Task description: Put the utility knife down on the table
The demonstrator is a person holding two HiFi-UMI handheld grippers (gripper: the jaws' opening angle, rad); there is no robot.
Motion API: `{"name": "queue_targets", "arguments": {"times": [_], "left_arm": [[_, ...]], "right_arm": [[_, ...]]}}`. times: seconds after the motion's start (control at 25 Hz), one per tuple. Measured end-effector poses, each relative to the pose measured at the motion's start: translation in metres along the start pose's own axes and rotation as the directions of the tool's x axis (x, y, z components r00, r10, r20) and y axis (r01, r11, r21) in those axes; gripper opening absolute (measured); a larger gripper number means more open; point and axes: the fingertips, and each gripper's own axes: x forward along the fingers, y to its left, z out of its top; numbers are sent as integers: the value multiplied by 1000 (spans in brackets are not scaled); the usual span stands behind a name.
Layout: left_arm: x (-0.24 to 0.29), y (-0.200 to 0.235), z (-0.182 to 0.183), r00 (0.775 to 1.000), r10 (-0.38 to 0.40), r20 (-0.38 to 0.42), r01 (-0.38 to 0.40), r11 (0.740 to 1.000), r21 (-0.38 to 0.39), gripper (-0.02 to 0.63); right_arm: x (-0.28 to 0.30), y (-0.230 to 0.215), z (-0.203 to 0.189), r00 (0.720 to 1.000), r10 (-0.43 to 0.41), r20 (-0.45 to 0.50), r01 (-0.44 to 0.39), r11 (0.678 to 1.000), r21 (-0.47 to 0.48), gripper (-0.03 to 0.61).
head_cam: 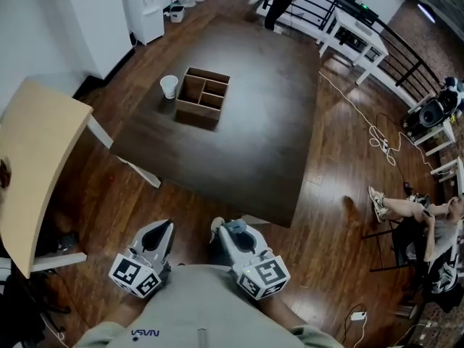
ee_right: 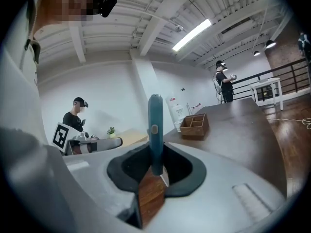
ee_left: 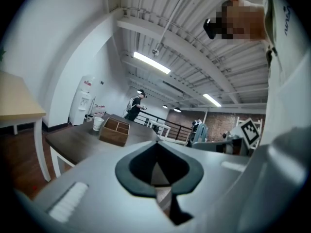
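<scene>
Zero of the set-down is done: the utility knife [ee_right: 155, 130] is not yet on the counter [head_cam: 283, 122]. It's clamped upright in the R claw [ee_right: 155, 171], w/ the teal handle sticking up btwn the jaws; blade end can't be made out. L claw [ee_left: 158, 174] is narrow, jaws about together, nothing in it. In the head view both claws sit close to the person's chest, over wood floor and short of the counter's near edge.

Left to do, as I judge it: reach fwd past that edge, lower the knife flat onto the top, open the R claw, back off.

Room: plenty. Counter is mostly bare. Only a wooden divided box [head_cam: 203, 93] w/ a white paper cup [head_cam: 169, 85] just beside it, both in the far-L part and well apart from the near side. Near edge runs at a slant to the person, so the knife prob. needs to land well inside it, not overhanging. A light-wood table [head_cam: 32, 158] stands to the L, w/ a floor gap btwn it & the counter. Off to the R, a floor cable [head_cam: 373, 133] and a seated person [head_cam: 420, 216] are well clear.
</scene>
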Motion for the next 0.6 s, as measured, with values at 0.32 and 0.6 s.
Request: {"name": "queue_targets", "arguments": {"times": [0.32, 0.6], "left_arm": [[107, 2, 36, 999, -34, -22, 36, 997, 65, -11], [172, 7, 46, 998, -57, -30, 60, 993, 99, -11]], "right_arm": [[48, -81, 47, 999, 32, 3, -32, 999, 29, 72], [81, -147, 54, 998, 26, -58, -20, 995, 96, 72]]}}
